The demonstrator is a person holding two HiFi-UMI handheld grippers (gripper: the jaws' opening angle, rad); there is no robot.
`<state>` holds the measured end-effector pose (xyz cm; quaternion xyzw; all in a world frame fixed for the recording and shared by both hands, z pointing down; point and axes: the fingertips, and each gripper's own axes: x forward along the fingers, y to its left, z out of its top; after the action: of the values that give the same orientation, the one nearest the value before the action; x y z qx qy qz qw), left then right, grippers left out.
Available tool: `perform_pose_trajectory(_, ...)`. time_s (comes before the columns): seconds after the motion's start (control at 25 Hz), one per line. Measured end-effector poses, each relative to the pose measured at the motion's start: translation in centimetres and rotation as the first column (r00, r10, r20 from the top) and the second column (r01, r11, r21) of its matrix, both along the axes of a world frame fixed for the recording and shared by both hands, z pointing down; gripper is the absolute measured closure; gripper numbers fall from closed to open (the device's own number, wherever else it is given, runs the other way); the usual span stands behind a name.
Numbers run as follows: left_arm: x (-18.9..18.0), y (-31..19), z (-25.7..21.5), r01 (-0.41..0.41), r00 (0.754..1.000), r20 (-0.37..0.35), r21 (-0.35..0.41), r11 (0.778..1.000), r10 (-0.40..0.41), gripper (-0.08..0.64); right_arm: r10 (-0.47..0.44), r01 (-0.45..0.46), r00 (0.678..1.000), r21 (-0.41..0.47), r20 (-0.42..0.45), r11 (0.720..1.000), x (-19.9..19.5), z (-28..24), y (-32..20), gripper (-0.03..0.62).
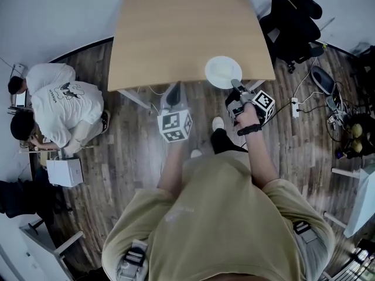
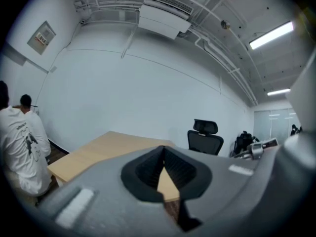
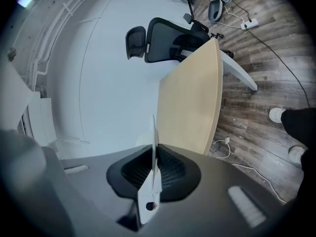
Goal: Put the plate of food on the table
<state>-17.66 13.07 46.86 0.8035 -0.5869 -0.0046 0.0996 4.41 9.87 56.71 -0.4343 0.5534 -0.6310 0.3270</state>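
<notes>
A plain white plate hangs over the near edge of the light wooden table, right of the middle. No food shows on it from above. My right gripper is shut on the plate's near rim. In the right gripper view the plate stands edge-on between the black pads, with the table ahead. My left gripper is at the table's near edge, left of the plate. In the left gripper view the left gripper has its tips together and holds nothing.
A black office chair stands at the table's far right corner. Cables and a power strip lie on the wooden floor to the right. Two people in white shirts crouch at the left by a white box.
</notes>
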Motion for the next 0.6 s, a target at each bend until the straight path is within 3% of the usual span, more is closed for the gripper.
perform_pose_trajectory(0.24,1.7,-6.3,-1.5,0.031,0.999,0.042,0.018,0.999,-0.032,0.56,-0.029,0.029,0.999,-0.003,0.023,1.0,1.3,0.3,-7.9,0.563)
perform_pose_trajectory(0.6,7.3,-16.1,-3.7,0.05,0.995,0.079,0.051,0.997,-0.054,0.56,-0.11,0.106,0.993,0.114,0.03,0.988,3.9,-3.0,-19.7,0.563)
